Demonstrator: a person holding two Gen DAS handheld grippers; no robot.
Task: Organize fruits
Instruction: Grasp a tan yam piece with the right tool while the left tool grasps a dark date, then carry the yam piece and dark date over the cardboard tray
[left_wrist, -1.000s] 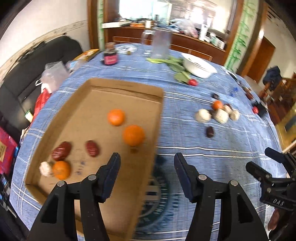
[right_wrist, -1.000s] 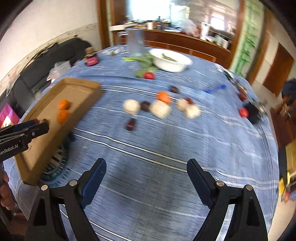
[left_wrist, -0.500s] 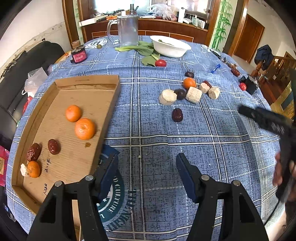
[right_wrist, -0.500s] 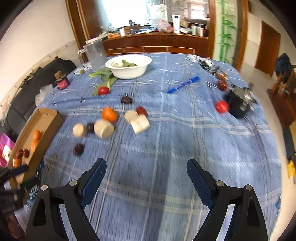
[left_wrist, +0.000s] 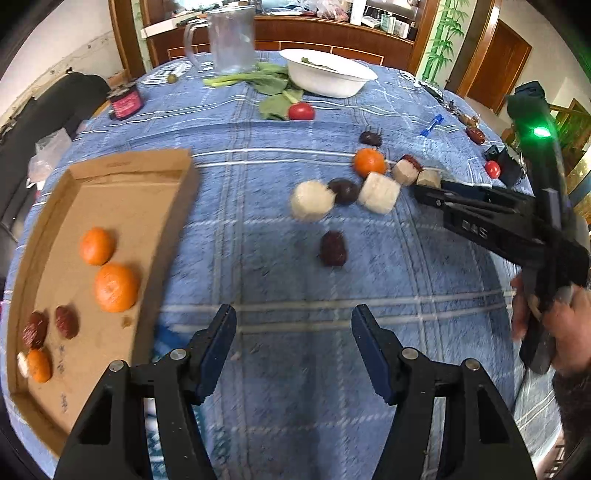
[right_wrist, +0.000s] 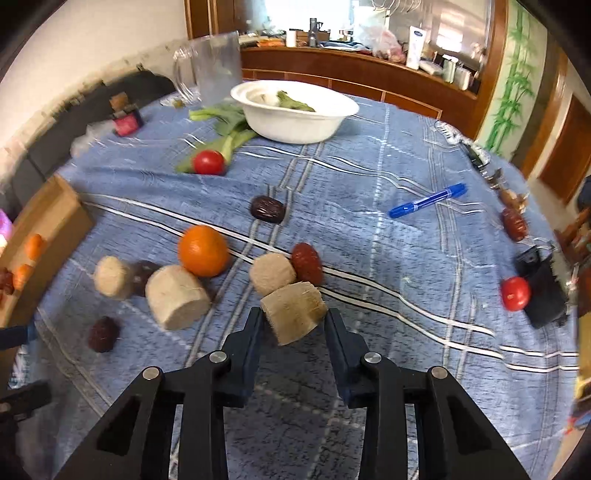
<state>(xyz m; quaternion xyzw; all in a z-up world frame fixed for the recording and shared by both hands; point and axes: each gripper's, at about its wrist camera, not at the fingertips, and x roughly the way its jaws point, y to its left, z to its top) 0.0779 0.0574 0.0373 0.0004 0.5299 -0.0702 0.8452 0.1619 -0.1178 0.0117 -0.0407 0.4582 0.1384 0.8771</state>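
1. Right wrist view, nearest: the right claw has just been closing, and a pale cut chunk sits between its jaws, both pads against its sides, low over the blue checked surface.
2. Just beyond the chunk lie a round pale piece and a red date, touching each other.
3. To their left: an orange, a big pale cylinder, a small pale piece and a dark date nearer the edge.
4. Only this view shows a blue pen, a tomato by a black object at the right edge, and greens inside the white bowl.
5. Left wrist view, nearest: the left claw is about half open with nothing between its jaws, hovering over bare cloth.
6. Only this view shows the whole cardboard tray at left, holding two oranges, two red dates, and at the near corner a small orange beside a pale bit.
7. It also shows the right claw from the side, reaching in from the right toward the loose group, with a hand on its grip; here the chunk is partly hidden behind the claw tips.
8. Farthest in both: a second tomato on the greens, the bowl, a clear jug, and a small jar at far left.
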